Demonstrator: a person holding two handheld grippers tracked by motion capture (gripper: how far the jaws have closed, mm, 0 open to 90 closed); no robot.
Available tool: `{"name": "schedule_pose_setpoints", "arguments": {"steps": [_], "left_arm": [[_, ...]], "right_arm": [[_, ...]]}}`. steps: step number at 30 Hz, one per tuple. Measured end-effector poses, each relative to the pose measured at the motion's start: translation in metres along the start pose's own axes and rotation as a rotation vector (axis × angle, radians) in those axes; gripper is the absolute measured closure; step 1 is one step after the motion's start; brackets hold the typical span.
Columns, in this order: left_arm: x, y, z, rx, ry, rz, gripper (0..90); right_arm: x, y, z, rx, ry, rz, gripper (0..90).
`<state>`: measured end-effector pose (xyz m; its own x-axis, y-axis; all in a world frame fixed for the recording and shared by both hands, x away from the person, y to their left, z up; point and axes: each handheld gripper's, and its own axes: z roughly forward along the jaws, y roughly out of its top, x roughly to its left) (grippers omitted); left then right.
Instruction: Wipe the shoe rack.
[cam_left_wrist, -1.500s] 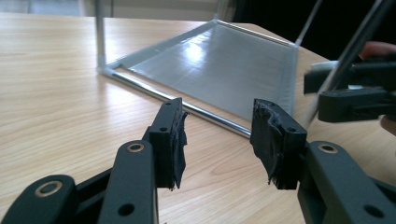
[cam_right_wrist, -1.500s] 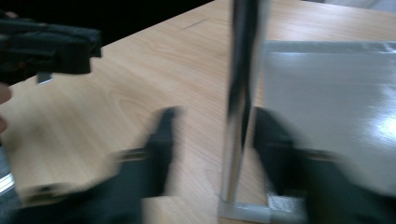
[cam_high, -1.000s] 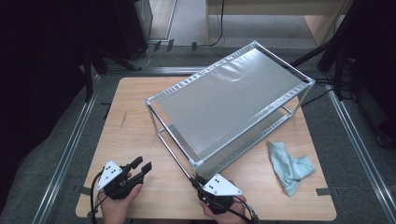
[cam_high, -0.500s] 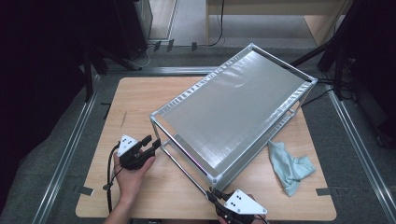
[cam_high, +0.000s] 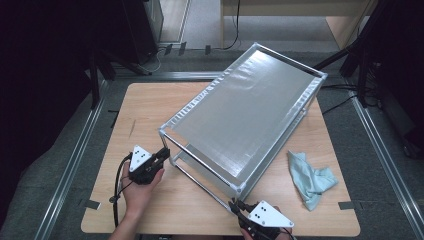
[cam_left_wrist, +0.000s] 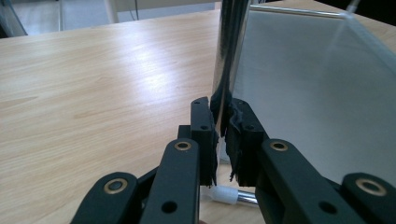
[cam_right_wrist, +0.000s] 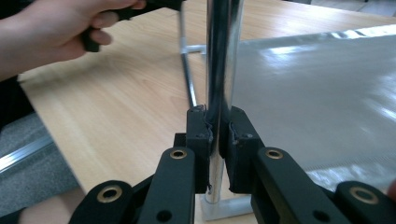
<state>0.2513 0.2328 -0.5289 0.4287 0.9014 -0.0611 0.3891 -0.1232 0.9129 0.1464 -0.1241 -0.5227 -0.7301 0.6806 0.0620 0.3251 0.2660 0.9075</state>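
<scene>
On the wooden surface (cam_high: 150, 107) stands a metal shelf rack (cam_high: 245, 115), set at an angle, with a blue cloth (cam_high: 312, 177) lying beside it. Left tongs (cam_left_wrist: 223, 122) have just been closing and now clamp the rack's near-left upright post (cam_left_wrist: 229, 51); right tongs (cam_right_wrist: 218, 128) grip the near-right post (cam_right_wrist: 223, 56). With both near corners held, the step in hand looks like shifting or turning the rack; next, both hands should move together, keeping it level.

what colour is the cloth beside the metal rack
Light blue-green; the cloth shows best in the high view, crumpled on the table right of the rack.
</scene>
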Motion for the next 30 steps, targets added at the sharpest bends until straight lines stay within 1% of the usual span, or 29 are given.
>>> {"name": "schedule_pose_setpoints", "arguments": {"steps": [2,3,7,11,14,15,18,20,23,24,28,30], "left_arm": [[0.0,-0.002,-0.005,0.002,-0.003,0.007,82.0],[0.0,-0.003,-0.008,0.004,-0.003,0.014,82.1],[-0.003,-0.008,-0.018,0.004,-0.014,0.027,82.3],[-0.007,-0.014,-0.029,0.002,-0.051,0.043,82.3],[-0.013,-0.018,-0.038,0.0,-0.078,0.054,82.3],[-0.016,-0.02,-0.041,0.0,-0.09,0.059,82.4],[-0.024,-0.025,-0.049,-0.003,-0.127,0.067,82.3],[-0.031,-0.028,-0.053,-0.006,-0.164,0.072,82.3],[-0.043,-0.031,-0.056,-0.014,-0.218,0.095,82.2],[-0.045,-0.031,-0.057,-0.015,-0.228,0.101,82.2],[-0.057,-0.034,-0.058,-0.027,-0.28,0.114,82.1],[-0.063,-0.035,-0.057,-0.031,-0.316,0.123,82.0]], "right_arm": [[-0.007,0.001,0.001,0.001,-0.008,-0.002,81.6],[-0.01,0.002,0.001,0.002,-0.015,0.005,81.6],[-0.025,0.006,0.002,0.016,-0.049,0.015,81.6],[-0.039,0.009,0.002,0.029,-0.082,0.027,81.5],[-0.051,0.012,0.003,0.039,-0.114,0.036,81.5],[-0.054,0.013,0.003,0.041,-0.121,0.042,81.5],[-0.068,0.016,0.005,0.048,-0.166,0.063,81.3],[-0.075,0.017,0.006,0.047,-0.19,0.074,81.3],[-0.087,0.018,0.006,0.044,-0.226,0.102,81.1],[-0.091,0.019,0.005,0.043,-0.241,0.116,81.0],[-0.101,0.019,0.005,0.036,-0.287,0.135,81.0],[-0.105,0.019,0.004,0.033,-0.306,0.143,80.9]]}}
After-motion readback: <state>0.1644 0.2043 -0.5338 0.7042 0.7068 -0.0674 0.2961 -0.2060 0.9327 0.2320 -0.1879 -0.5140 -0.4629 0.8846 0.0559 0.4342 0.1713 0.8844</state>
